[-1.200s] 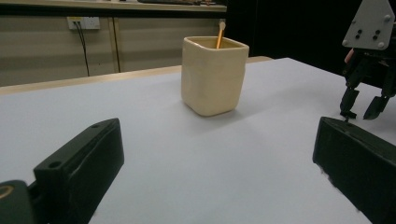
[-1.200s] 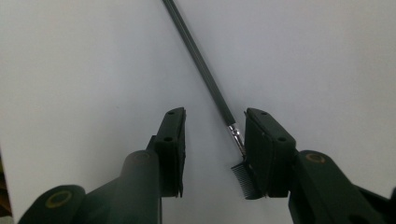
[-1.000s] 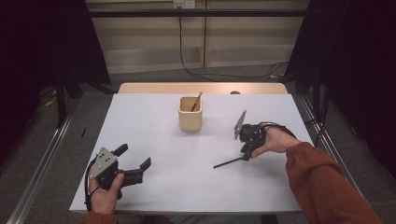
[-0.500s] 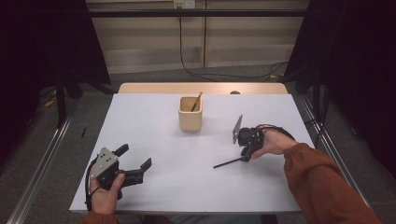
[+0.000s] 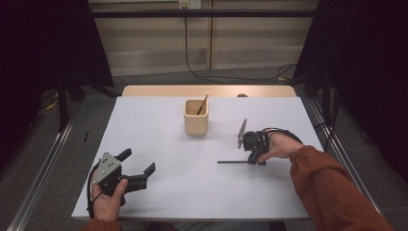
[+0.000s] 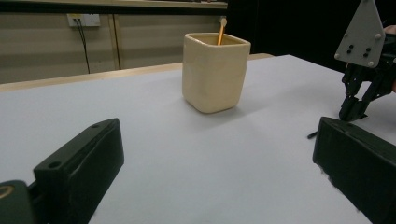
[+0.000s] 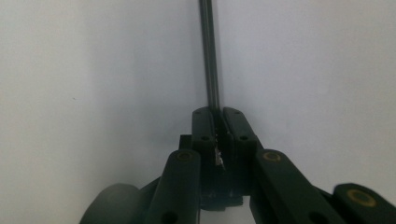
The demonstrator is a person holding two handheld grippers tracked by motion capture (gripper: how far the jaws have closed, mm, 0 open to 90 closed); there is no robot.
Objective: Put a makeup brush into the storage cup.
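We work on a wide white rectangular table (image 5: pixel 159 125) that carries everything, with its pale wooden edge at the far side. On it, ahead of both pairs of fingers and nearer the right ones, stands a cream square-sided ceramic cup (image 5: pixel 196 117), upright, with a thin tan wooden stick (image 5: pixel 202 104) leaning out of its far corner; in the left gripper view the same cup (image 6: pixel 215 71) stands beyond and between our two black jaws, the stick (image 6: pixel 221 31) showing above its rim.

Our left gripper (image 5: pixel 136 167) sits at the near left of the table, held in our left hand (image 5: pixel 108 199), its jaws spread wide apart with nothing between them, well apart from the cup and from the rod.

Our right gripper (image 5: pixel 255 159) sits at the right side, held in our right hand (image 5: pixel 279 147) with a rust-coloured sleeve (image 5: pixel 332 187) behind it, pointing down at the table. Its jaws are pressed together on one end of a thin dark straight metal rod (image 5: pixel 233 162), which runs out leftward from the fingertips, low along the white surface. In the right gripper view the rod (image 7: pixel 210 60) runs straight ahead from the closed fingertips (image 7: pixel 201 122), its held end caught between them, over bare white table
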